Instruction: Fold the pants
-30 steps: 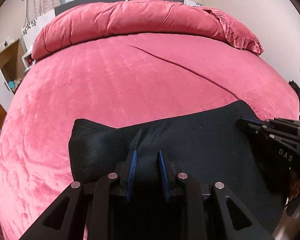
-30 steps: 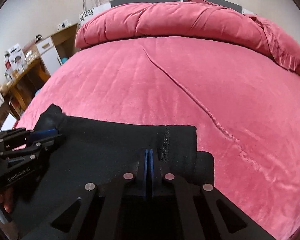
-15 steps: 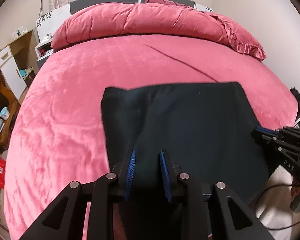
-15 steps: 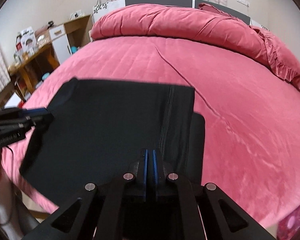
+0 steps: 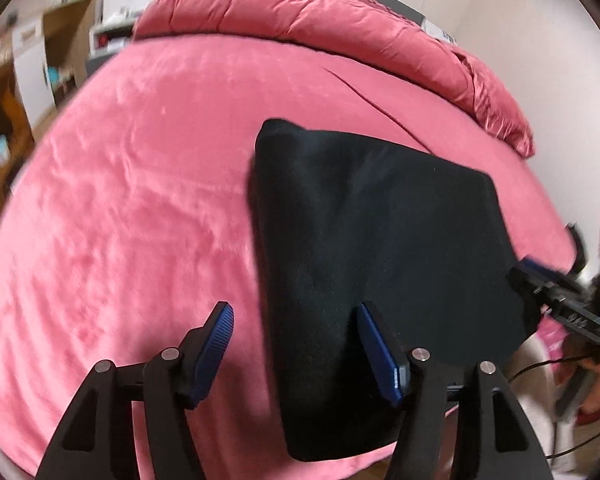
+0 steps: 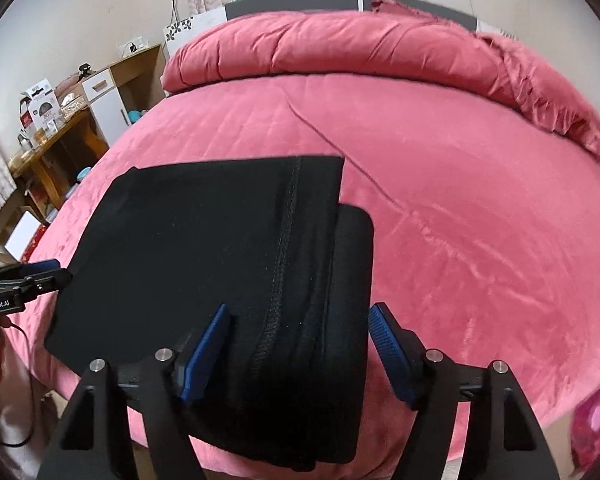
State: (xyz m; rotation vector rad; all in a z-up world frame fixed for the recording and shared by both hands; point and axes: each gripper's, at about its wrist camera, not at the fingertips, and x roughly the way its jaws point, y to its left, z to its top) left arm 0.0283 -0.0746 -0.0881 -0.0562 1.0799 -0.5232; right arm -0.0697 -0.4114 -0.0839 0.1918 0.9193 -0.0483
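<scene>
Each claw [image 5: 294,344] [image 6: 300,344] is black, with ribbed blue pads [image 6: 384,338], silver screws and white lettering.

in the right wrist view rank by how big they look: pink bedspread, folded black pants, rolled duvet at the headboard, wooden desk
1. pink bedspread
2. folded black pants, though they lie nearest the camera, which enlarges them
3. rolled duvet, far away, so likely bigger than it looks
4. wooden desk, partly cut off at the frame edge
</scene>
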